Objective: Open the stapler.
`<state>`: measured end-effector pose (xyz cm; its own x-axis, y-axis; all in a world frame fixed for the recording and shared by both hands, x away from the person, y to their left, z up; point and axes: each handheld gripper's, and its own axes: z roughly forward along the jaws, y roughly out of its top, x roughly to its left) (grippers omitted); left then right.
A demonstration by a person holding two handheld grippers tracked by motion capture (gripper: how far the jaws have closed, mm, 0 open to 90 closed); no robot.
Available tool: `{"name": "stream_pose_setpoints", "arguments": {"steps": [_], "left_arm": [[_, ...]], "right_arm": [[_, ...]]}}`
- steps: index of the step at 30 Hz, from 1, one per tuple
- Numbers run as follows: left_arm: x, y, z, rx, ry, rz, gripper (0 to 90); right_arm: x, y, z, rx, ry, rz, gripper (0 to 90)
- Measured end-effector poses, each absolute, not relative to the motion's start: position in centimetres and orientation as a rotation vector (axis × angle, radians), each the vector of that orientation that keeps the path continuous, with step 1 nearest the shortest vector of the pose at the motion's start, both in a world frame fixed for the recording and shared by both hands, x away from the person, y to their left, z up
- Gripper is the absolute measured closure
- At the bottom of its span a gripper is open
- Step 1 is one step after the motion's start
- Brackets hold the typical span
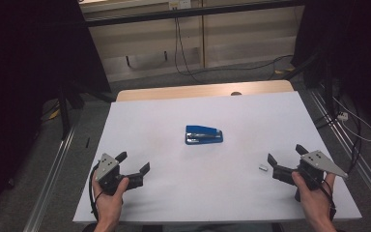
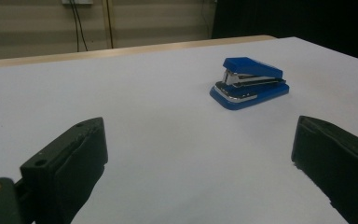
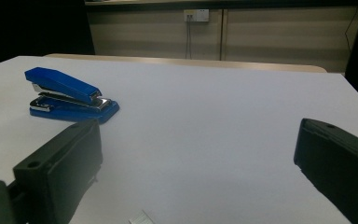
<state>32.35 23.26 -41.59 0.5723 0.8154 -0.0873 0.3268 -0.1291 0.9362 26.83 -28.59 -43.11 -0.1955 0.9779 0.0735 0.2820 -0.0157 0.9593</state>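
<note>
Two tongs, both empty with their jaws spread wide, hovered low over the near part of the white table [image 1: 140, 111]: the left tongs [image 1: 135, 163] at the near left, the right tongs [image 1: 286, 153] at the near right. Between them, farther up toward the middle of the table, lay a blue stapler [image 1: 203, 135], closed and flat on its base, well apart from either tool. In the left gripper view the stapler [image 2: 249, 82] sat ahead and to the right of the jaws; in the right gripper view the stapler [image 3: 68, 94] sat ahead and to the left. A small silvery block [image 1: 263, 167], probably a strip of staples, lay just beside the right tongs. The step in hand appeared to be the approach, with nothing yet grasped. The next move would likely call for one hand to reach in toward the stapler and the other to pick up the small block, which needed a fine, low pinch. Nothing stood between the tongs and either thing; cables [image 1: 183, 53] ran over the floor beyond the far edge
</note>
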Motion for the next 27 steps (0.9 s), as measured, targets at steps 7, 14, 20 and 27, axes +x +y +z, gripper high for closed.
{"name": "stream_pose_setpoints", "arguments": {"steps": [7, 14, 20, 27], "left_arm": [[32.6, 23.3, -41.7, 1.724, 0.962, 0.564, 3.5], [32.3, 23.0, -41.7, 1.74, 0.964, 0.552, 3.6], [32.2, 23.0, -41.7, 1.763, 0.936, 0.549, 3.6], [32.0, 22.1, -41.5, 1.782, 0.896, 0.511, 4.9]], "right_arm": [[27.0, -28.4, -43.2, 1.332, 1.581, 1.234, 0.6], [27.2, -28.1, -43.5, 1.346, 1.631, 1.223, 0.8], [27.1, -27.5, -43.2, 1.315, 1.628, 1.238, 1.3], [27.1, -26.6, -43.2, 1.278, 1.676, 1.259, 1.3]]}}
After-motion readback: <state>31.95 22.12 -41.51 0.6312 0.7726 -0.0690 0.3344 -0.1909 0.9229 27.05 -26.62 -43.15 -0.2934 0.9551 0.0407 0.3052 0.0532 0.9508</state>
